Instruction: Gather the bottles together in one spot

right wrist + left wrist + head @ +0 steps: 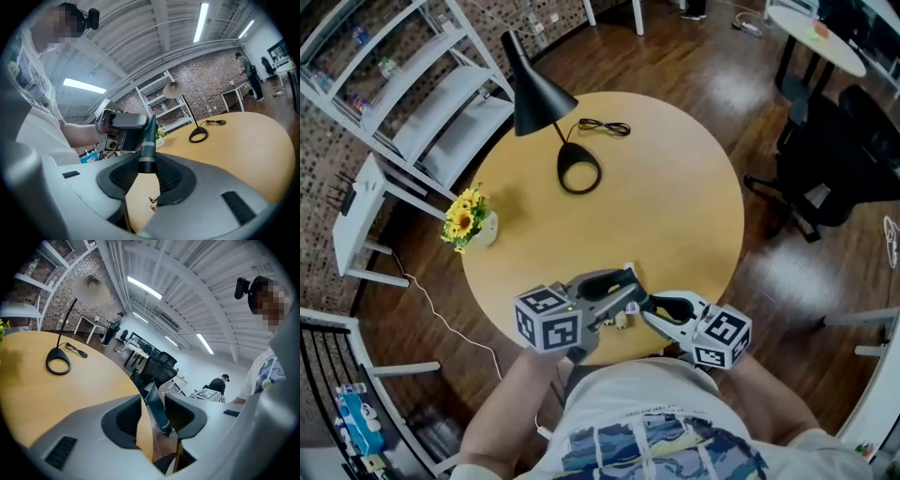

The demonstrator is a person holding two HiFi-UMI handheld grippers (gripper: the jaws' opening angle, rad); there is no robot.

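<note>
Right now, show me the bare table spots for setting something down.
Bare: the table's right half, from the lamp base to the rim, and the middle between lamp base and tools. Crowded: the near edge, where left tool and right tool meet at the dark tube; the flower pot takes the left rim.

Left cube (pixel 548 320): black-and-white square markers; no letters, no digits.
Right cube (pixel 721 337): same kind of markers; no letters, no digits.
Shirt (pixel 661 412): one line of small print above a blue graphic; too small to read.
Vase (pixel 161 139): dark mark on the front; illegible.
Bottle (pixel 148 145): pale band; no legible print.
Blue pack (pixel 354 417): print blurred, unreadable.
Legible text overall: none.
</note>
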